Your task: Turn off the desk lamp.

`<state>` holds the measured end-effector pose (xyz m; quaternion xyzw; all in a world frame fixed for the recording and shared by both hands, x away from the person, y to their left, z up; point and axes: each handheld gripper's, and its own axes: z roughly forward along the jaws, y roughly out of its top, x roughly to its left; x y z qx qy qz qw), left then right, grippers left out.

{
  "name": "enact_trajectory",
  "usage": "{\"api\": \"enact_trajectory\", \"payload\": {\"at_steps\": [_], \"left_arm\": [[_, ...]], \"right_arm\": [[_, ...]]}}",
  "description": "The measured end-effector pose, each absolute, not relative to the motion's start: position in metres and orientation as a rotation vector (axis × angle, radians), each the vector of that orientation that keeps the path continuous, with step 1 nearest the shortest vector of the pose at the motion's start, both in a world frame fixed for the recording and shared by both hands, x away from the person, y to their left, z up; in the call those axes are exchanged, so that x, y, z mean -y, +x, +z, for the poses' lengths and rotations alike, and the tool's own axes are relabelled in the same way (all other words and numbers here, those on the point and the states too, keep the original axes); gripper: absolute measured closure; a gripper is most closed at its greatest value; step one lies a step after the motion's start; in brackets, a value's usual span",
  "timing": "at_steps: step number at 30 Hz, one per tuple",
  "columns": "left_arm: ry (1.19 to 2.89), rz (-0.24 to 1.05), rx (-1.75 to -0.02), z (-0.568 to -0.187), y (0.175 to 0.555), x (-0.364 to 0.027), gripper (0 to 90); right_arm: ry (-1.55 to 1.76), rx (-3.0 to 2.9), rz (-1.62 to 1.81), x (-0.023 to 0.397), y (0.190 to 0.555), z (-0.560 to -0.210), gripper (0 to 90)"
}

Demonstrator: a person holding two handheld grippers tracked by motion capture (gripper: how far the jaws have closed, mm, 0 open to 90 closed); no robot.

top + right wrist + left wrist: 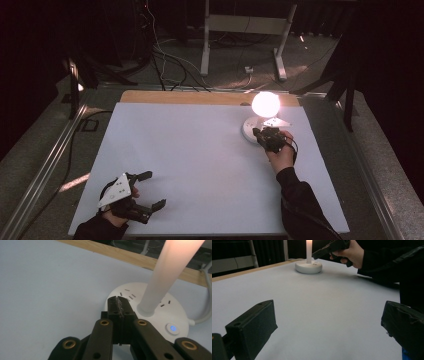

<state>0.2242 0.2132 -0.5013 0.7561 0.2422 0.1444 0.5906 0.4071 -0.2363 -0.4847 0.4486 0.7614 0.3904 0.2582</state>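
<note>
At the lower left of the high view, nearest the person, the left gripper [148,192] lies low over the white table cover [200,165], held in the left hand [116,207], with its grey three-cornered plate on top. Its jaws stand wide apart and hold nothing; in the left gripper view the two black pads sit at the lower left and lower right corners with bare white surface between them.

Farther up and to the right of the high view, the right hand [281,156] reaches forward from a dark sleeve, carrying the right gripper [258,134] to the edge of the lamp base [248,131]. In the right gripper view the jaws are pressed together with nothing between them, their tips [118,302] over the round white base [172,315], near the glowing stem [170,270]. A blue-lit button [172,328] shows at the lower right of that base.

The lit lamp [265,104] glows at the upper right of the cover, just before the bare wooden table edge [190,97].
</note>
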Motion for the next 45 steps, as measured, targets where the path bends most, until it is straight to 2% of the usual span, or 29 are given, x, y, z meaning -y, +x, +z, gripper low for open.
{"api": "enact_trajectory", "payload": {"at_steps": [32,45], "left_arm": [[1.773,0.337,-0.564,-0.503,0.224,-0.211,0.5],[1.771,0.340,-0.563,-0.502,0.224,-0.211,0.5]], "right_arm": [[1.287,-2.042,0.937,0.229,0.424,-0.505,90.0],[1.280,-2.058,0.959,0.227,0.420,-0.490,89.9]]}}
